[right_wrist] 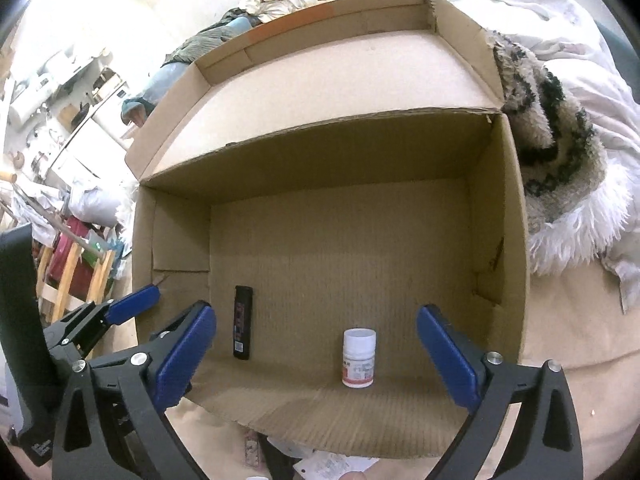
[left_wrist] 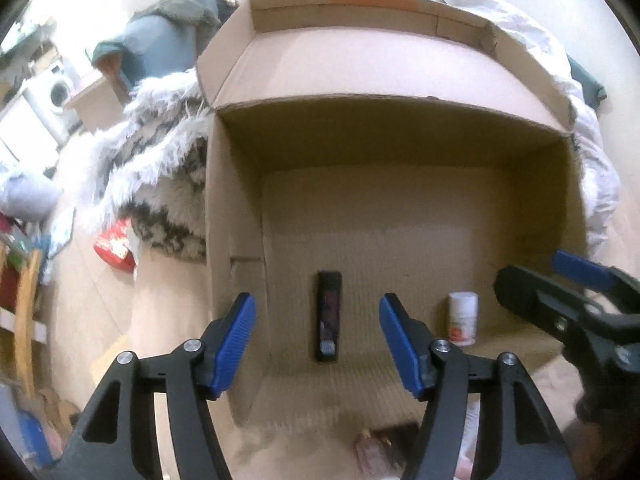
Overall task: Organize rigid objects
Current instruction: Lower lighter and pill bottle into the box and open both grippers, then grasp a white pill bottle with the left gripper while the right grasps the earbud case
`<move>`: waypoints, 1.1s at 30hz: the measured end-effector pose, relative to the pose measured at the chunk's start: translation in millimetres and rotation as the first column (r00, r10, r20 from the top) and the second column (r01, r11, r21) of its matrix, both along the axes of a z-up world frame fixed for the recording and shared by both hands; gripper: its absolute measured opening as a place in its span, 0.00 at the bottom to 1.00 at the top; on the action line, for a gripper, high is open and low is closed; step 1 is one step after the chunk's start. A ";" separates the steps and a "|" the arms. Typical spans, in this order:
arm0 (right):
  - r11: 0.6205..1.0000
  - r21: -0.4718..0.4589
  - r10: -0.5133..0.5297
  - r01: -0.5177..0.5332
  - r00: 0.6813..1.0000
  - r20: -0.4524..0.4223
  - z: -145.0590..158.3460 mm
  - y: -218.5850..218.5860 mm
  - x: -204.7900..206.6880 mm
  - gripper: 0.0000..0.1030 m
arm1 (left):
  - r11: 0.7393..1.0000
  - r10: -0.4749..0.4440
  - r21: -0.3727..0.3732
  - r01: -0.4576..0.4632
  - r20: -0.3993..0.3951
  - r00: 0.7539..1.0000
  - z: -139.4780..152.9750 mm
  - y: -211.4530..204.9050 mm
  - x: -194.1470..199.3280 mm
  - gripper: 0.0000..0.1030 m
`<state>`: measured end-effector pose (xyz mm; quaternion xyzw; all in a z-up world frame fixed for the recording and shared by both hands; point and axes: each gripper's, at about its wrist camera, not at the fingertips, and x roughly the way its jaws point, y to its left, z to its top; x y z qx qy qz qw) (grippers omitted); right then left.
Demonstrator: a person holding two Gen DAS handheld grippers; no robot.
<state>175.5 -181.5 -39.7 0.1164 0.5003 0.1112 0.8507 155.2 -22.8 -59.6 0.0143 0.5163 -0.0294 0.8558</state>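
Observation:
An open cardboard box lies before me with its flap folded back. On its floor a slim black lighter lies flat, and a small white pill bottle stands upright to its right. My left gripper hovers open above the lighter, nothing between its blue pads. My right gripper is wide open over the bottle, pads apart from it. In the left wrist view the right gripper shows at the right edge; in the right wrist view the left gripper shows at the left.
A shaggy white and black rug and crumpled white bedding surround the box. A red packet lies on the floor at left. Wooden frames and clutter stand further left. Papers lie under the box's near edge.

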 end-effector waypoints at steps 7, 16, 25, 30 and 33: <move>1.000 0.006 -0.008 0.007 1.000 0.023 17.0 -6.5 -17.8 1.00 | 1.000 -0.008 -0.008 0.009 0.050 0.999 20.0 4.2 -32.6 0.60; 1.000 -0.017 0.013 -0.013 1.000 0.019 21.1 -11.5 -64.9 1.00 | 0.999 0.023 -0.034 -0.023 -0.006 1.000 17.6 20.2 -71.6 0.60; 1.000 -0.031 -0.005 0.003 0.997 -0.080 0.5 -18.5 -95.5 1.00 | 0.998 0.019 -0.052 -0.025 -0.116 0.993 -12.3 18.1 -92.8 0.60; 0.999 -0.014 -0.050 0.048 0.982 -0.181 -19.8 -28.4 -94.0 1.00 | 0.997 -0.038 -0.075 0.021 -0.231 0.972 -40.2 7.7 -98.2 0.60; 0.997 0.007 -0.068 0.071 0.973 -0.219 -28.3 -33.3 -92.4 1.00 | 0.995 -0.077 -0.089 0.053 -0.301 0.951 -56.2 -3.6 -103.4 0.60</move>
